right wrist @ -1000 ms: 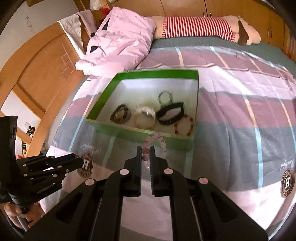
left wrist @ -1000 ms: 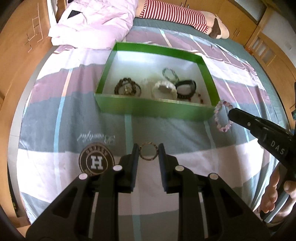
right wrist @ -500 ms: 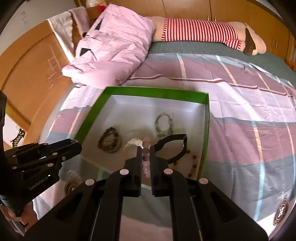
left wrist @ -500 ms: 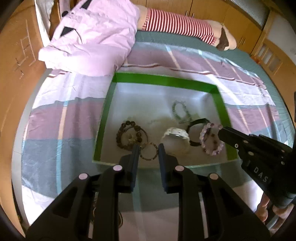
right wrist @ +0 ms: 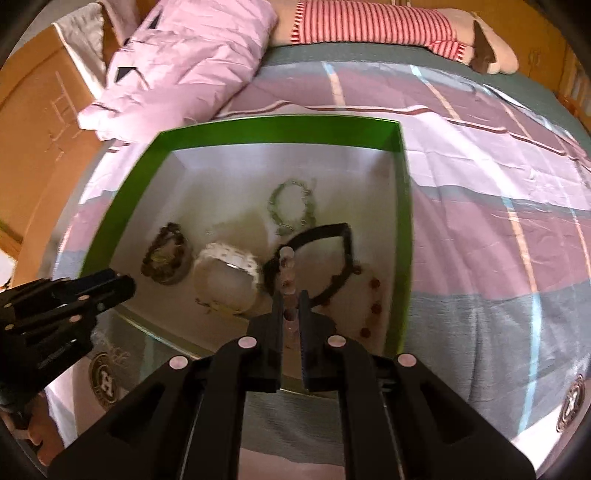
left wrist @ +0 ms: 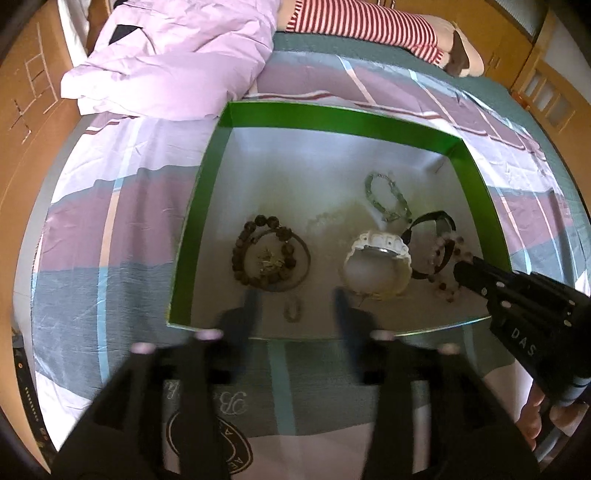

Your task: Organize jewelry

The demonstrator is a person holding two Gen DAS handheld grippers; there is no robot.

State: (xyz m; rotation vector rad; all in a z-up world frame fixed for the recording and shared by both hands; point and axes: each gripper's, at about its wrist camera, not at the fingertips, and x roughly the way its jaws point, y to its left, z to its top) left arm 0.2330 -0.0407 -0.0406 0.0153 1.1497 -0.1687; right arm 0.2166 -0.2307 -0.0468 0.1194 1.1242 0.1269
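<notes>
A green box with a white floor lies on the striped bedsheet. Over its near edge my left gripper is blurred, its jaws opening wide. A small beaded ring sits loose between them, touching neither finger. My right gripper hangs over the box's right part with its jaws opening. A pink bead bracelet stands edge-on between them, with a thin gap beside the beads. In the box lie a dark bead bracelet, a white watch, a black band and a chain bracelet.
A pink duvet and a red-striped plush toy lie behind the box. Red beads rest by the box's right wall. Wooden bed boards run along the left. A person's hand holds the right gripper's handle.
Both grippers moved forward from the sheet to above the box and sank. The left jaws spread and let go of the small ring. The right jaws parted slightly around the pink bracelet.
</notes>
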